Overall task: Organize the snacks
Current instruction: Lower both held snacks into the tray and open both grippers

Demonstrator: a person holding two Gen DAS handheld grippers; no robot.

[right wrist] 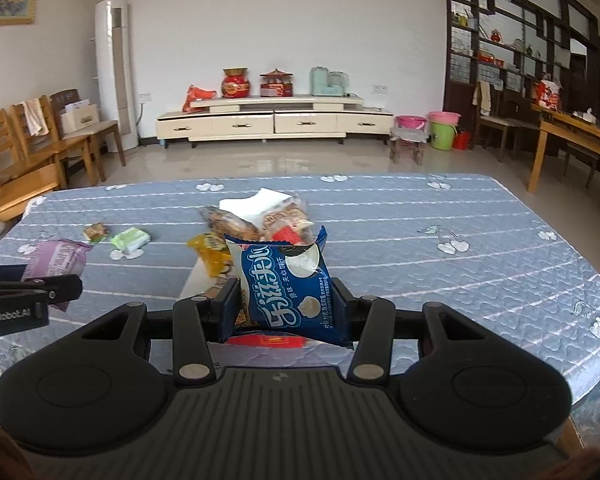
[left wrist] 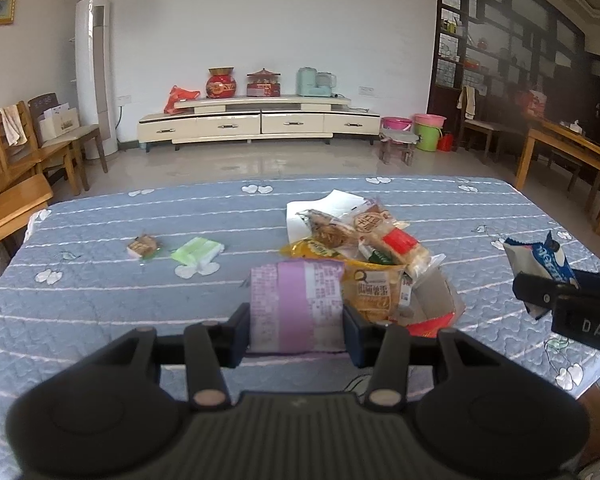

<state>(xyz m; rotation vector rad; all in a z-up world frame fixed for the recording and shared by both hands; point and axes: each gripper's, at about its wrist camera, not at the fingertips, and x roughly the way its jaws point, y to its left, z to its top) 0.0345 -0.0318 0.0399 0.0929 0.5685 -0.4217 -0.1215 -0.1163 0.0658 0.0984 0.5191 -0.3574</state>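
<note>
Snacks mostly piled in cardboard box (left wrist: 436, 300) mid-table (left wrist: 100, 320). Left tool (left wrist: 296, 316) clamps purple packet (left wrist: 296, 304), right tool (right wrist: 286, 308) clamps blue biscuit packet (right wrist: 288, 288), both near box. Green packet (left wrist: 198, 250) and small brown snack (left wrist: 142, 246) still loose on table.

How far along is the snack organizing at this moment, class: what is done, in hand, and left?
Done: several packets are piled in the open box. In hand: the left gripper is shut on a purple packet, and the right gripper on a blue packet. Left: a green packet and a small brown snack lie loose on the tablecloth.
</note>
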